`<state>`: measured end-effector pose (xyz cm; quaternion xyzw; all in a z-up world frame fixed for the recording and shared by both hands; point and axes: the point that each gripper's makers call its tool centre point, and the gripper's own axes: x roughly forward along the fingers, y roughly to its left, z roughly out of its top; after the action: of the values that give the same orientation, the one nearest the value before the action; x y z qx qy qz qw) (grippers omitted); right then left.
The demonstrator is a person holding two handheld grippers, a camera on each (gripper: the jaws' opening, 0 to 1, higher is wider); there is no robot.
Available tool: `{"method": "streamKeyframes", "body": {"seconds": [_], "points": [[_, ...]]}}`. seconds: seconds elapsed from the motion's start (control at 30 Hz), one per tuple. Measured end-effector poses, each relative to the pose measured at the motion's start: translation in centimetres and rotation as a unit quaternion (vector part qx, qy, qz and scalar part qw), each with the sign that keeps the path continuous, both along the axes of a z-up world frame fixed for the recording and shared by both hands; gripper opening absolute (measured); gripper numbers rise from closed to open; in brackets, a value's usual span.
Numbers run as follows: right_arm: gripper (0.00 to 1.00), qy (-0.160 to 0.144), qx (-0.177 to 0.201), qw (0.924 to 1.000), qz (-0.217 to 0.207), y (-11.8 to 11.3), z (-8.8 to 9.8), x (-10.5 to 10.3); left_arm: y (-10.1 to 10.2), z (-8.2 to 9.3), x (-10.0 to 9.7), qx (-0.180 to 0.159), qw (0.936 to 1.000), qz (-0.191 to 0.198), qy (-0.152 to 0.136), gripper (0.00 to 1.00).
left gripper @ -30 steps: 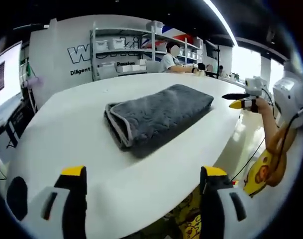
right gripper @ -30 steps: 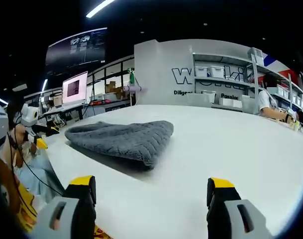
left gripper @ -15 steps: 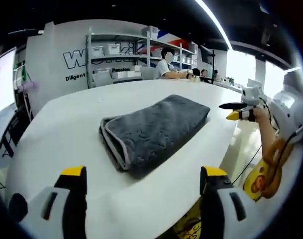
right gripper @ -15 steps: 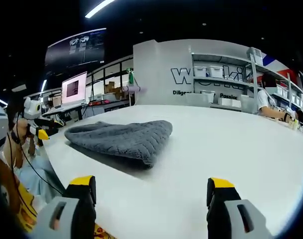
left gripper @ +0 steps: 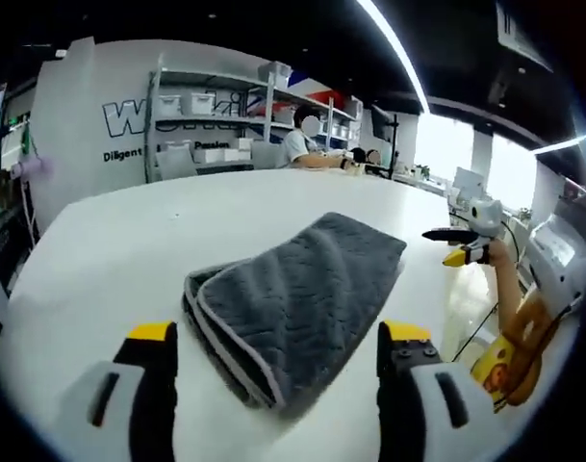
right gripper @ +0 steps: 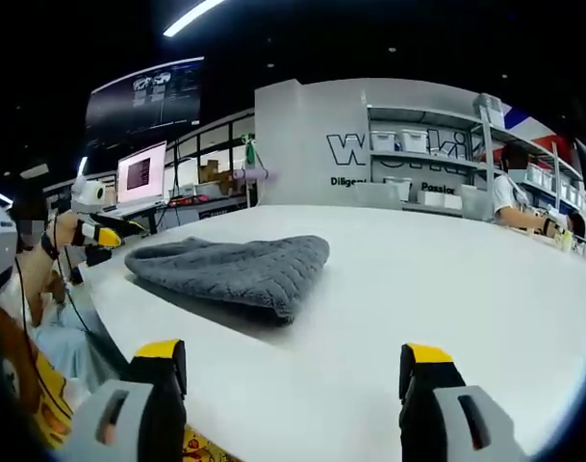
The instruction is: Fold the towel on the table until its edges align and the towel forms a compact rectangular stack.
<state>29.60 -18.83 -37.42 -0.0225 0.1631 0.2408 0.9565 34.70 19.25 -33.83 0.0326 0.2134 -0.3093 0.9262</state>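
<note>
The grey towel (left gripper: 293,298) lies folded into a thick oblong stack on the white table (left gripper: 110,241), its pale-edged layers facing the left gripper view. My left gripper (left gripper: 278,334) hangs open just short of that near end, its yellow-tipped jaws wide apart on either side of the towel's corner. The right gripper view shows the towel (right gripper: 235,269) from the side, well ahead of my right gripper (right gripper: 293,351), which stands open above the table edge with nothing in it. In the left gripper view the right gripper (left gripper: 454,246) sits beyond the table's right edge, held by a hand.
Shelves with white bins (left gripper: 201,125) and a seated person (left gripper: 307,144) are behind the table. A lit monitor (right gripper: 143,173) stands on desks to the left. The left gripper (right gripper: 98,236) hovers by the towel's far end. Bare white table (right gripper: 446,279) spreads to the right.
The left gripper has moved forward over the table edge, close up to the towel's near end. The towel has not shifted. The right gripper has stayed about where it was.
</note>
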Motion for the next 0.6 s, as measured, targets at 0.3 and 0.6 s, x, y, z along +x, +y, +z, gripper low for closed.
{"method": "streamKeyframes", "body": {"seconds": [0.3,0.6], "points": [[0.96,-0.002,-0.001,1.0,-0.003,-0.3,0.2,-0.3,0.3,-1.1,4.3,-0.067,0.9972,0.023,0.024,0.69],[0.95,-0.001,-0.001,1.0,-0.002,-0.4,0.2,-0.5,-0.2,-2.5,6.3,-0.121,0.9912,0.036,0.042,0.53]]}}
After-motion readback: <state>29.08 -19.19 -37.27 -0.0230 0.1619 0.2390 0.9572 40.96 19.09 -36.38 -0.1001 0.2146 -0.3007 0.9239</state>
